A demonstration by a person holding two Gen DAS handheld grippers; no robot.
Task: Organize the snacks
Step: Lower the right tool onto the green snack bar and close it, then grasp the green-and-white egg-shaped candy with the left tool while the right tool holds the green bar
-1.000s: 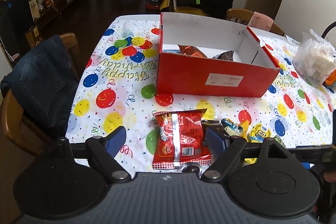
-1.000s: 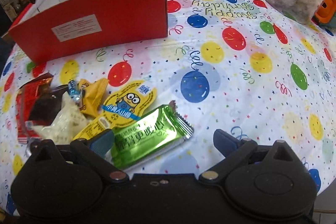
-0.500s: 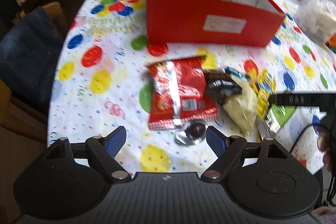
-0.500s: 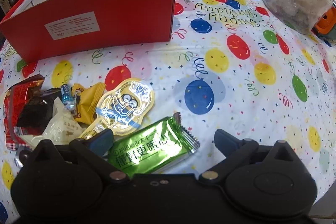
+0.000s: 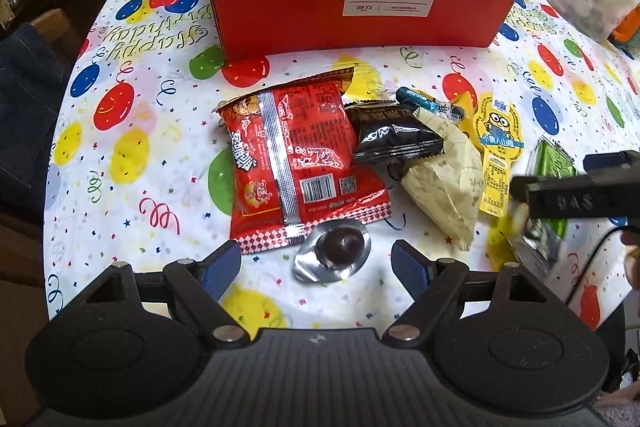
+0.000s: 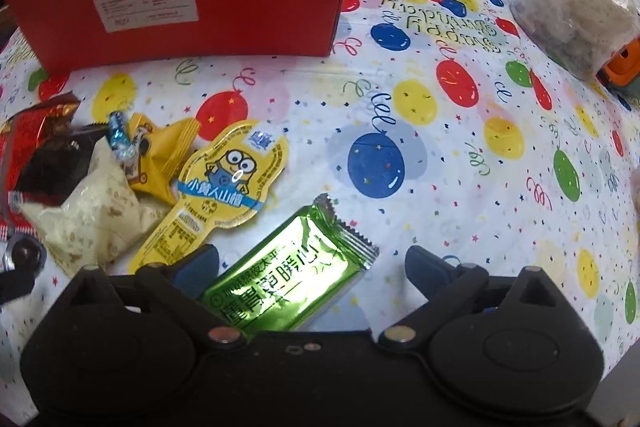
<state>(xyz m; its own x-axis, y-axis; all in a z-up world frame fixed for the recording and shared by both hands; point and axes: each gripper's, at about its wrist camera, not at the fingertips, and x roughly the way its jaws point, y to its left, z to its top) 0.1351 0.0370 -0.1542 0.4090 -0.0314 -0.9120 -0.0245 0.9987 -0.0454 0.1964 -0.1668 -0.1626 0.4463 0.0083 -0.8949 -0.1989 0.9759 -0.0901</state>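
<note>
The left gripper [image 5: 316, 263] is held spread above a foil-wrapped chocolate [image 5: 334, 254], and the right gripper [image 6: 312, 263] spread over a green packet [image 6: 294, 287]. Beyond the chocolate, a red snack bag [image 5: 298, 155] is seen, then the red box [image 5: 352, 7] farthest on the tabletop [image 5: 132, 163].

black left gripper [image 5: 316, 263], blue pads [image 5: 220, 267]

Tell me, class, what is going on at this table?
A person holds a gripper in each hand over loose snacks. The left gripper, open, hovers around a foil-wrapped chocolate. The right gripper, open, straddles a green packet. Neither grips anything. The red box stands behind the pile.
</note>
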